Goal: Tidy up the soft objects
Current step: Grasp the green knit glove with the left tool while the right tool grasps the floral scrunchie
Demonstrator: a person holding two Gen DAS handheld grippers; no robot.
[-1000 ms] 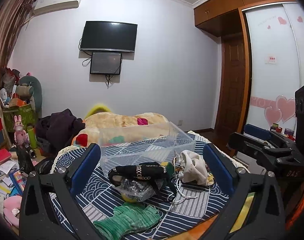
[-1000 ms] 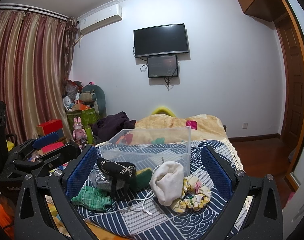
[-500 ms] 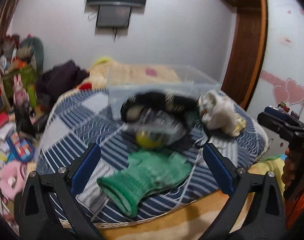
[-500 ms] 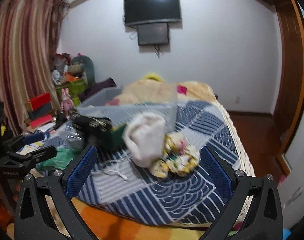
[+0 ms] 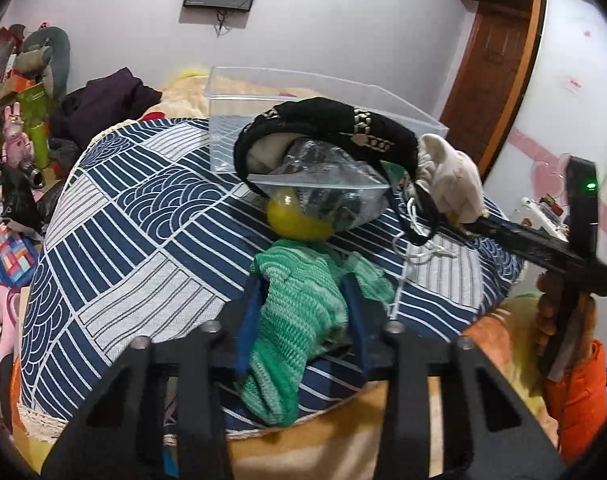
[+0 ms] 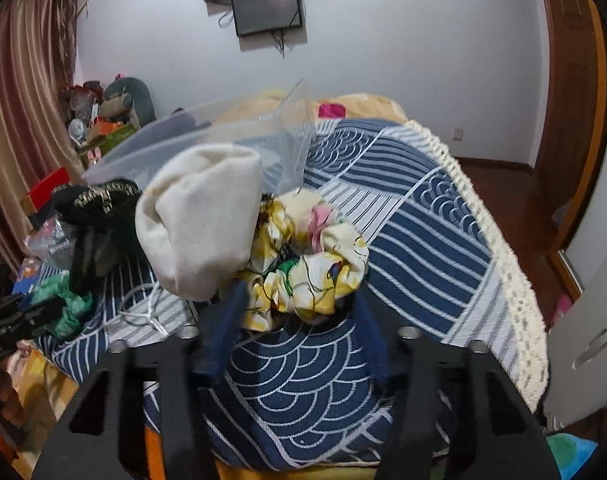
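Both claws have dropped and narrowed since earlier. Left gripper (image 5: pixel 303 304) now pinches the green glove (image 5: pixel 299 316). Right gripper (image 6: pixel 299 308) closes around the scrunchie (image 6: pixel 311 264); grip uncertain. Clear bin (image 5: pixel 315 108) beyond.

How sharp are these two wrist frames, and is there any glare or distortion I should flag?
Left wrist view: mostly sharp, the green knitted glove between the left tool's blue pads is crisp; strong fisheye bending and dark corner vignetting. Right wrist view: softer, motion blur on the cream cloth pouch and floral scrunchie by the right tool; the clear plastic box looks smeared. No harsh glare.
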